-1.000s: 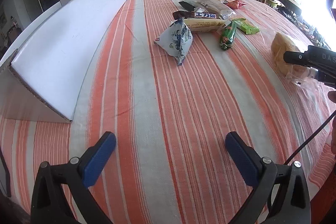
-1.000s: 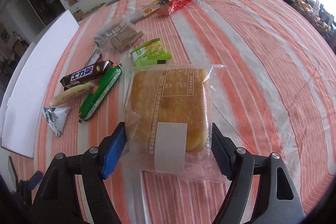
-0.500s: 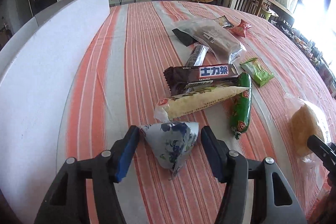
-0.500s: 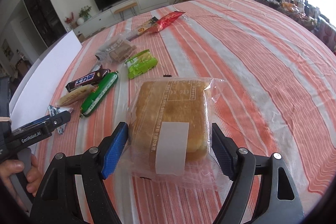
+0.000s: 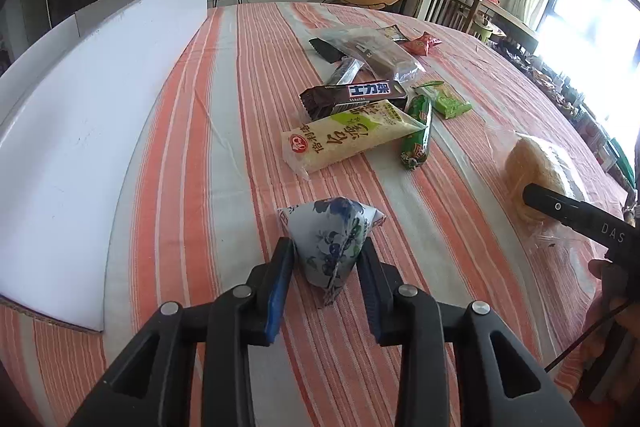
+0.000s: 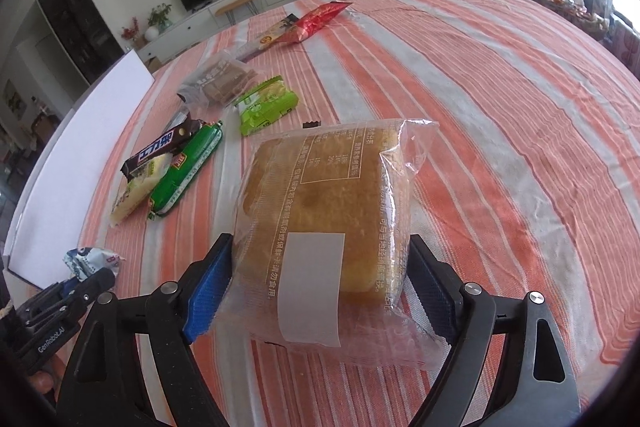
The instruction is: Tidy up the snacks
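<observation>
Nine snacks lie on the striped surface [image 5: 224,131]: one blue-and-white pouch [image 5: 332,239], one bagged cake [image 6: 324,211], one rice cracker pack [image 5: 344,135], one chocolate bar [image 5: 352,95], one green sausage [image 5: 416,135], one green packet [image 5: 446,99], one clear bag of brown biscuits [image 5: 376,51], one red packet [image 5: 422,45] and one tan stick pack [image 6: 268,37]. One white board [image 5: 88,139] lies along the surface's left edge.

The left hand-held gripper [image 5: 326,267] pinches the pouch, both blue pads touching its sides; the pouch sits toward the near edge, next to the board. Half a second ago the pads stood apart on either side of the pouch; now they have closed onto it.

The right hand-held gripper [image 6: 320,283] stands spread around the cake, which lies toward the near edge, right of the cluster. Its left pad touches the wrapper; whether the right pad does, I cannot tell. It has changed little since earlier.
</observation>
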